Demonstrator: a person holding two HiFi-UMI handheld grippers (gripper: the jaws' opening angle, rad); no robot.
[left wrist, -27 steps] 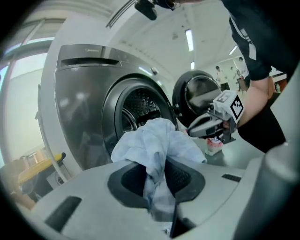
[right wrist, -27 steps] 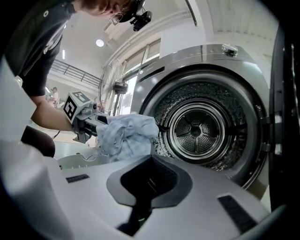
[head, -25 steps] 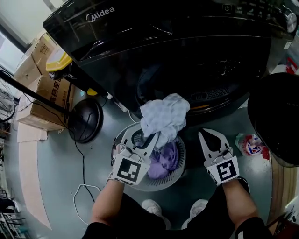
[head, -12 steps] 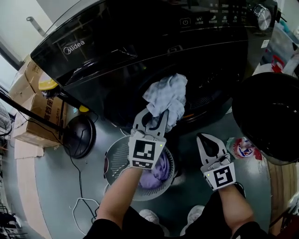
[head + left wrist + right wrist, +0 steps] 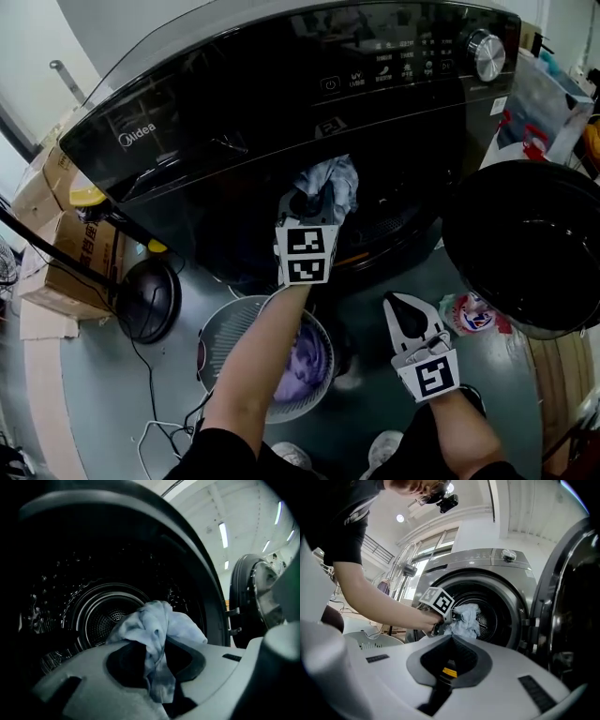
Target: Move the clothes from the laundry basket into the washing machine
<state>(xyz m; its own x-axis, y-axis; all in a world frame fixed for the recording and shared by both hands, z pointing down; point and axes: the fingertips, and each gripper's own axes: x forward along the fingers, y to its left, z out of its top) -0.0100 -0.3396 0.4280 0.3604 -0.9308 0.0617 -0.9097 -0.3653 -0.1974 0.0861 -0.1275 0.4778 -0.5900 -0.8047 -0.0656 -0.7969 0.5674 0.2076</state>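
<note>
My left gripper (image 5: 314,195) is shut on a pale blue cloth (image 5: 336,176) and holds it at the mouth of the black washing machine (image 5: 234,122). In the left gripper view the cloth (image 5: 157,620) bunches out past the jaws (image 5: 154,645), with the dark drum (image 5: 101,618) just behind it. Below, the round grey laundry basket (image 5: 225,330) on the floor holds a purple garment (image 5: 302,367). My right gripper (image 5: 399,300) hangs to the basket's right, shut and empty. The right gripper view shows its closed jaws (image 5: 451,637) pointing at the drum, with the left gripper (image 5: 440,620) and the cloth (image 5: 468,618) there.
The machine's round door (image 5: 525,246) stands open at the right. Cardboard boxes (image 5: 66,253) and a black round stand base (image 5: 145,300) sit on the left, with a white cable (image 5: 159,433) on the floor. A printed packet (image 5: 469,315) lies under the door.
The left gripper has carried the pale blue cloth up from above the basket to the drum opening. The right gripper has shifted slightly and stays shut.
</note>
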